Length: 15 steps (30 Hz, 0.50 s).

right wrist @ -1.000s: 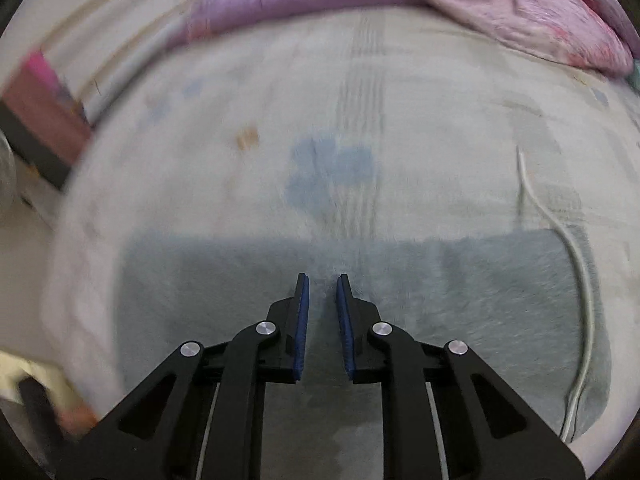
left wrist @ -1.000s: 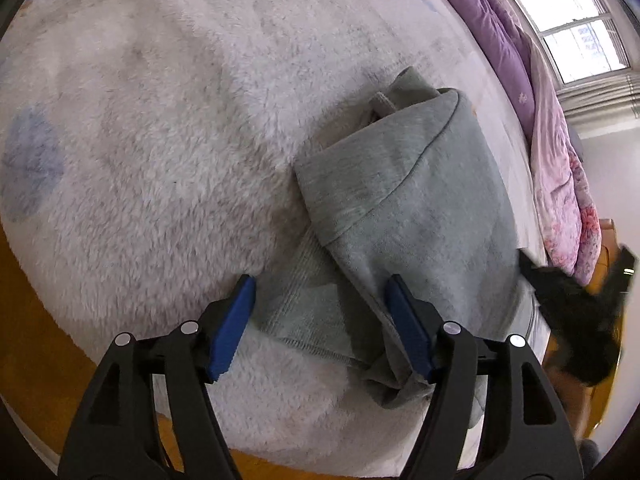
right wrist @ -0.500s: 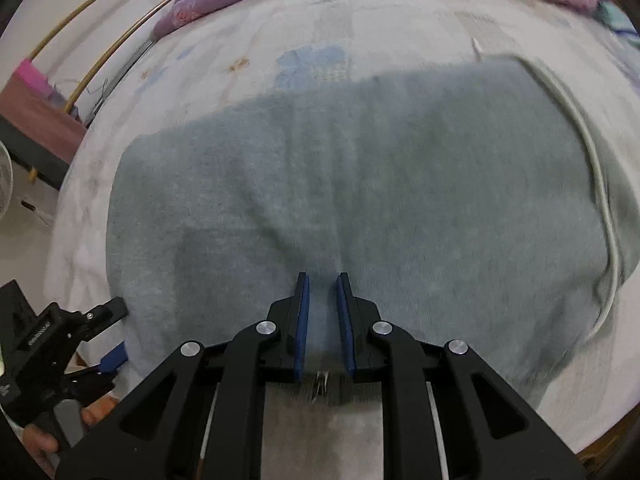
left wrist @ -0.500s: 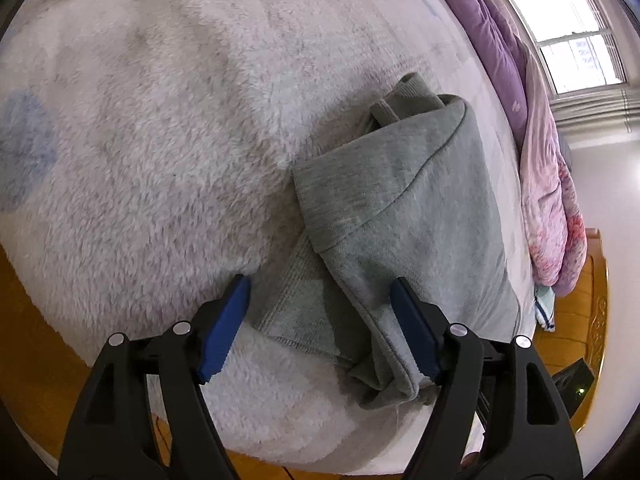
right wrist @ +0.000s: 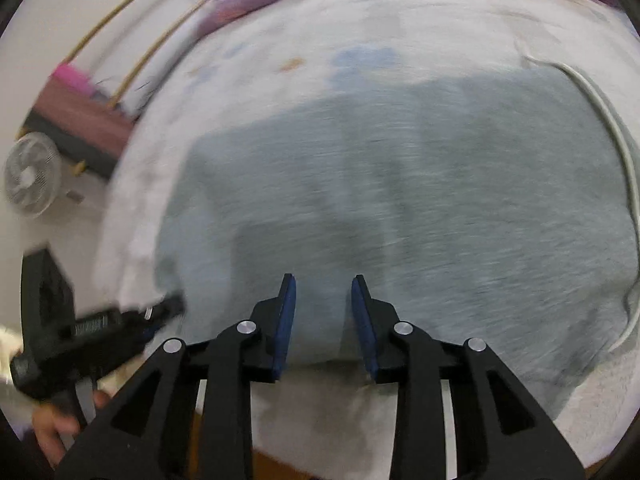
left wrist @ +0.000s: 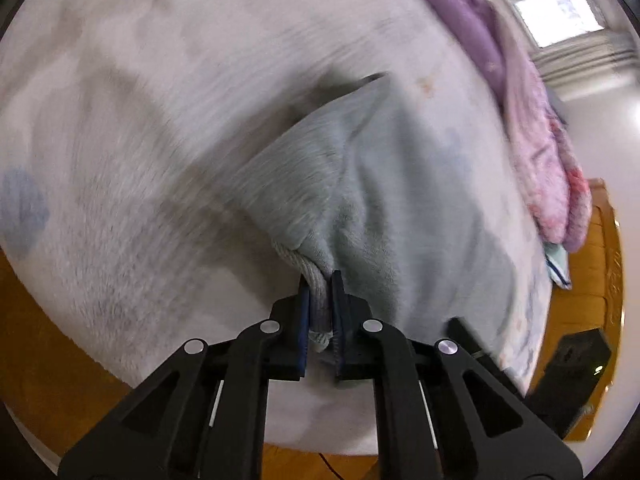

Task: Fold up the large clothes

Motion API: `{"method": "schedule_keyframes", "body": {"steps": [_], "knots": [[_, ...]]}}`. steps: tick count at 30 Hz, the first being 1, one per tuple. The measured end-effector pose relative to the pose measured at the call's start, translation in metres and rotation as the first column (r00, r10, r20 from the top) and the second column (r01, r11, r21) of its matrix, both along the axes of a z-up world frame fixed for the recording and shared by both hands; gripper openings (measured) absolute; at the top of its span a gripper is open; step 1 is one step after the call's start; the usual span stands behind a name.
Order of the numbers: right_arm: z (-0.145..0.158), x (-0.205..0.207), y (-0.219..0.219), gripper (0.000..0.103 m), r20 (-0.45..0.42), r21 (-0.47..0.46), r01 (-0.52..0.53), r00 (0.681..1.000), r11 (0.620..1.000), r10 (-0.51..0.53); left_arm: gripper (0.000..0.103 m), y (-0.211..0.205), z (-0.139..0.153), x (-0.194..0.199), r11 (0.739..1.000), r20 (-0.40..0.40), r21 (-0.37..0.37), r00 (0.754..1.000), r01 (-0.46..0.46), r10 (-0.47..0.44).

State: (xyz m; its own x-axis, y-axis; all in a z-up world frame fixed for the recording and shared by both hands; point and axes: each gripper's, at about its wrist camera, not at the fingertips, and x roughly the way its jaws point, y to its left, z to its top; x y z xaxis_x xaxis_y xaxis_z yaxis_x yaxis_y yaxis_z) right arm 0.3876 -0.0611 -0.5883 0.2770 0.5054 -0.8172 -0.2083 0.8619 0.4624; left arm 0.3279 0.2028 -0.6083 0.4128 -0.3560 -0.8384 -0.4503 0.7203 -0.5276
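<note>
A grey sweatshirt [left wrist: 400, 184] lies folded on a white fleece bed cover [left wrist: 120, 120]. My left gripper [left wrist: 320, 292] is shut on its ribbed hem [left wrist: 316, 276] at the near edge and lifts the cloth into a ridge. In the right wrist view the same grey sweatshirt [right wrist: 420, 184] spreads flat, with a white drawstring [right wrist: 616, 140] along its right side. My right gripper [right wrist: 323, 292] is open above the sweatshirt's near edge, with nothing between its pads. The left gripper [right wrist: 100, 328] shows at the left there. Both views are motion blurred.
A purple and pink quilt [left wrist: 536, 128] is bunched along the far side of the bed. A wooden bed frame [left wrist: 588, 280] edges the mattress. A white fan [right wrist: 28, 176] stands on the floor at the left. A window [left wrist: 560, 4] is at the far right.
My left gripper has closed on the sweatshirt's ribbed hem and raised it. My right gripper has opened from nearly shut and pulled back a little toward the near edge.
</note>
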Motion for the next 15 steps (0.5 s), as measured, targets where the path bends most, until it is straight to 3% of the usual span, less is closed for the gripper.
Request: {"method": "schedule_keyframes", "body": {"steps": [4, 6, 8, 9, 15], "knots": [[0.027, -0.014, 0.023, 0.029, 0.072, 0.058, -0.134, 0.989, 0.989, 0.130, 0.008, -0.008, 0.036, 0.007, 0.999, 0.066, -0.015, 0.997, 0.045, -0.044], [0.039, -0.019, 0.035, 0.034, 0.107, 0.042, -0.180, 0.979, 0.983, 0.175, 0.007, -0.013, 0.049, 0.012, 0.998, 0.087, -0.029, 0.995, 0.054, -0.052], [0.049, -0.022, 0.046, 0.064, 0.155, 0.013, -0.213, 0.966, 0.977, 0.209, 0.007, -0.020, 0.057, 0.018, 0.997, 0.098, -0.020, 0.993, 0.075, -0.073], [0.052, -0.023, 0.049, 0.068, 0.174, -0.006, -0.214, 0.962, 0.977, 0.212, 0.007, -0.024, 0.060, 0.020, 0.996, 0.095, -0.011, 0.992, 0.088, -0.086], [0.045, -0.007, 0.072, 0.071, 0.214, -0.074, -0.193, 0.955, 0.978, 0.205, 0.007, -0.037, 0.075, 0.031, 0.990, 0.126, 0.002, 0.982, 0.142, -0.141]]}}
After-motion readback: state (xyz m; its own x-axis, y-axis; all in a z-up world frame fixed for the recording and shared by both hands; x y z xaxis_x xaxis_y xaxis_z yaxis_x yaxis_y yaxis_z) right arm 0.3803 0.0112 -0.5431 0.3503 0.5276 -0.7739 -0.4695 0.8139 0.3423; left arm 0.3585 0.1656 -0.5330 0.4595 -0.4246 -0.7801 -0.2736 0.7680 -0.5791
